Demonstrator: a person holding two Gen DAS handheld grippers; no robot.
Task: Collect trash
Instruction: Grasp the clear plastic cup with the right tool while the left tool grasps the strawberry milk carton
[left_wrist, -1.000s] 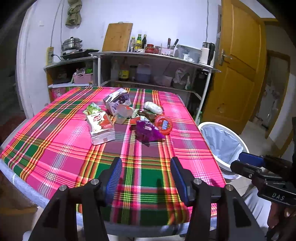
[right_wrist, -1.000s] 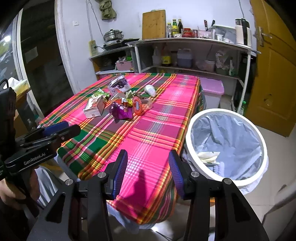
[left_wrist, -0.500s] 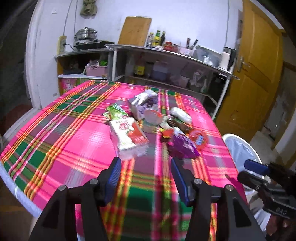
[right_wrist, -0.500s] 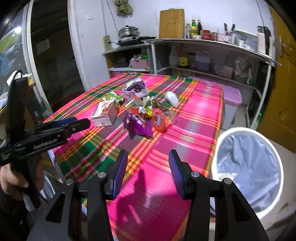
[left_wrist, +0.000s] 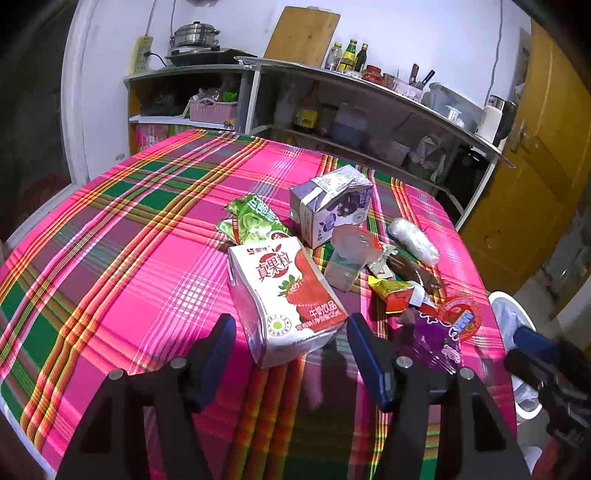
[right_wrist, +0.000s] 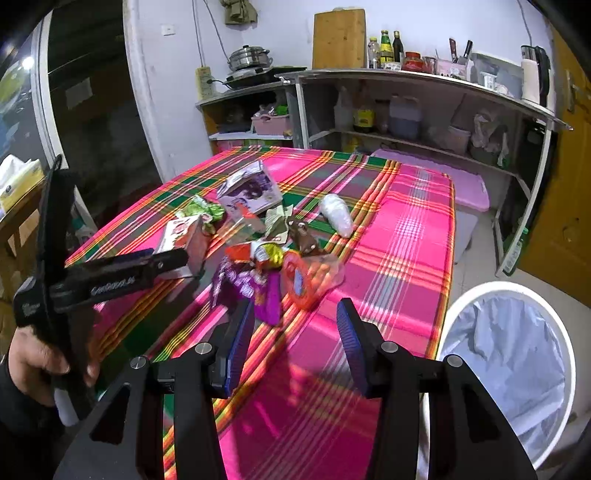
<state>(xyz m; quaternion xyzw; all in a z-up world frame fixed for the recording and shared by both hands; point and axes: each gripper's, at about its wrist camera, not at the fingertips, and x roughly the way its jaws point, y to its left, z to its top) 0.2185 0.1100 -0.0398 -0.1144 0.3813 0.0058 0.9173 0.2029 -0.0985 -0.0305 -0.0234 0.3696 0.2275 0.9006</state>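
Tablecloth (left_wrist: 110, 258) below—left tongs (left_wrist: 290, 341) tilted down, parted.

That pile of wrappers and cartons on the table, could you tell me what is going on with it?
A person with a gripper in each hand is clearing it. The left gripper, jaws just opening, lines up on the strawberry milk carton without touching it. The right gripper hangs open before the purple wrapper. The lined bin waits beside the table.

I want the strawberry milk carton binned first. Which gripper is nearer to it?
Left. The left gripper is open right at the strawberry milk carton; the right gripper sits farther off, facing the purple wrapper.
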